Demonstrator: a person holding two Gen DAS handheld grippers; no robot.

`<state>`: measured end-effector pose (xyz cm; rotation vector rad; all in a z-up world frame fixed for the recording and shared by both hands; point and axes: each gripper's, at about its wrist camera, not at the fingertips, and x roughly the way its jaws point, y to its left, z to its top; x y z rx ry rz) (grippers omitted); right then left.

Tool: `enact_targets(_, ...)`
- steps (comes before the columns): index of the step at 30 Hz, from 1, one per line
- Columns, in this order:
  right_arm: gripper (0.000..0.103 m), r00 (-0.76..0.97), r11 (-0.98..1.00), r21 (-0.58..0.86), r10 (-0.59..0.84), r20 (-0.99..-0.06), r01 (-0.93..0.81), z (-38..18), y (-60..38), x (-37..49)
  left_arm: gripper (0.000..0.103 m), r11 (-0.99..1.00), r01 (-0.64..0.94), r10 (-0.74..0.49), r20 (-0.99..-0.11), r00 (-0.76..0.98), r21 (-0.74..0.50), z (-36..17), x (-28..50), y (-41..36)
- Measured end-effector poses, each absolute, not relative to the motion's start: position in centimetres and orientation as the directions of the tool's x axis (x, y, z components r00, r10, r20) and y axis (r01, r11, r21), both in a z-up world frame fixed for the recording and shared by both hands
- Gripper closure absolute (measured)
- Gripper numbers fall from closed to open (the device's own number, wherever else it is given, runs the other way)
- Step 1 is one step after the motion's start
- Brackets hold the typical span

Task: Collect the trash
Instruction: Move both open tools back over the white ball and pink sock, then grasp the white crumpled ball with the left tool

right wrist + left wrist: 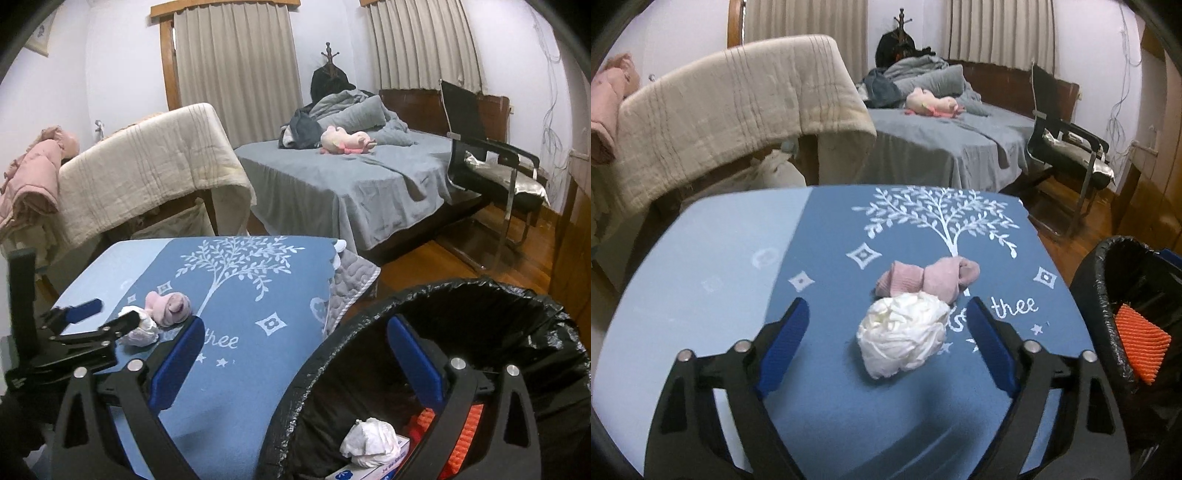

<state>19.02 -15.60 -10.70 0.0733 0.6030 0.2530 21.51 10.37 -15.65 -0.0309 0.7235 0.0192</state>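
Note:
A crumpled white tissue [903,334] lies on the blue tree-print tablecloth [731,280], touching a rolled pink sock [923,278] just behind it. My left gripper [886,306] is open with the tissue between its blue pads, neither pad touching it. The right wrist view shows that left gripper [109,314] around the tissue [142,332], next to the sock [168,304]. My right gripper [295,325] is open and holds nothing, straddling the near rim of the black-lined trash bin [480,291]. Inside the bin lie another tissue wad [369,439], an orange ribbed piece [471,424] and a small box [369,470].
The bin [1108,280] stands at the table's right edge. Behind are a grey bed [351,177] with a pink plush toy [345,142], a black chair [495,162] and a beige blanket [147,173] draped over furniture. Wooden floor [424,266] lies between the table and the bed.

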Motion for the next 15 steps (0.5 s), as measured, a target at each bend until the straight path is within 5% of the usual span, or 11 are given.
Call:
enact_targets(5,0.006,0.788,0.965,0.14,0.261,-0.557,-0.222,-10.8,-15.2,19.3,0.054,0.998,0.008,-0.046,-0.713,0.699,-0.056,-17.2,22.4,9.9)
enact_targets(8,0.006,0.784,0.964,0.142,0.265,-0.561,-0.224,-10.8,-14.9,19.4,0.064,0.998,0.008,-0.054,-0.711,0.701,-0.068,-17.4,22.2,10.1)
enact_targets(15,0.006,0.783,0.959,0.141,0.283,-0.554,-0.247,-10.3,-13.5,19.5,0.068,0.997,0.006,-0.06,-0.676,0.735,-0.082,-15.6,20.7,10.8)
